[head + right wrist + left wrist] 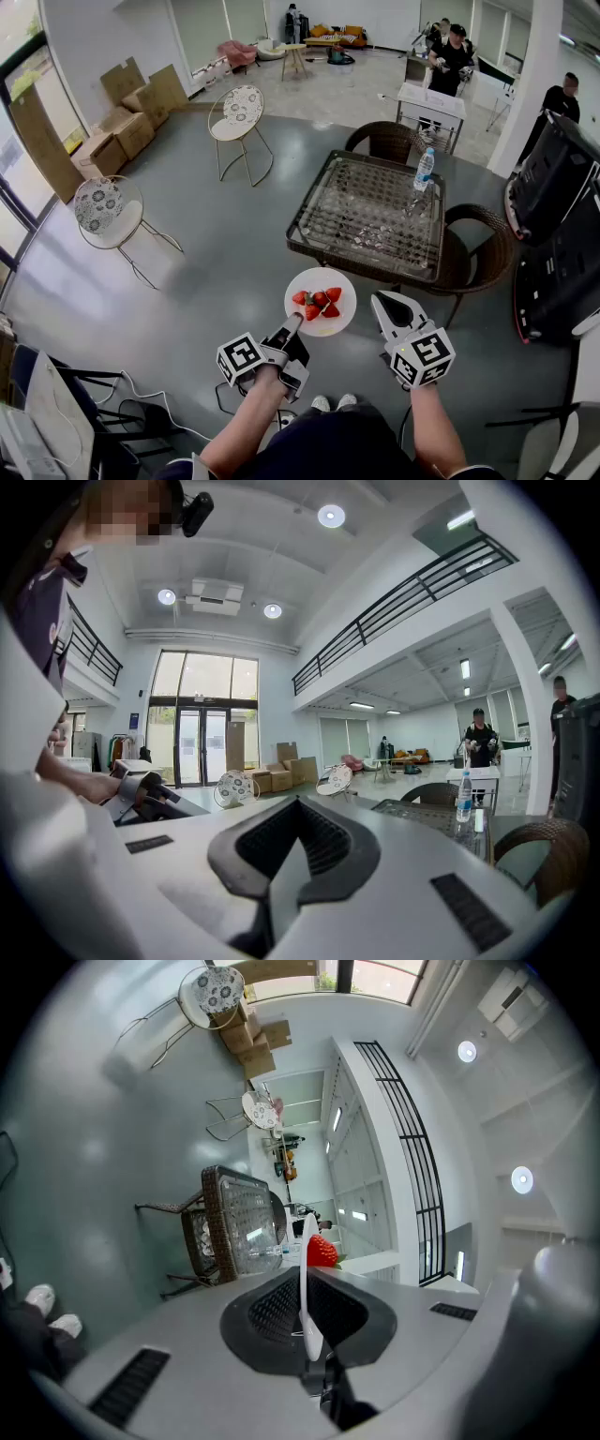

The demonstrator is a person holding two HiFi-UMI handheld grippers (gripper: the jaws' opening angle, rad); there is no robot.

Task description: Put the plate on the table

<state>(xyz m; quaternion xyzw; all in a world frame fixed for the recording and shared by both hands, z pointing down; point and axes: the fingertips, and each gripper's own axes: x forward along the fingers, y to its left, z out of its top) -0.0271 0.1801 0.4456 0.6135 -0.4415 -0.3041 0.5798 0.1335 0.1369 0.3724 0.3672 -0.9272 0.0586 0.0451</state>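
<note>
A white plate (pixel 323 281) with several red strawberries (pixel 319 303) hangs over the grey floor, just short of the table's near edge. My left gripper (pixel 292 324) is shut on the plate's near rim. In the left gripper view the plate (pixel 305 1279) shows edge-on between the jaws, with a strawberry (pixel 322 1251) above them. The glass-topped wicker table (pixel 309 239) stands ahead with a water bottle (pixel 424 171) at its far right corner. My right gripper (pixel 394 314) is beside the plate on the right, shut and holding nothing; its own view shows the jaws (pixel 281 864) closed together.
Wicker chairs (pixel 389 141) stand behind and to the right of the table. Two round patterned chairs (pixel 239 108) and cardboard boxes (pixel 131 103) are at the left. Black equipment (pixel 558 225) is at the right. People stand at the back by a white table (pixel 431 101).
</note>
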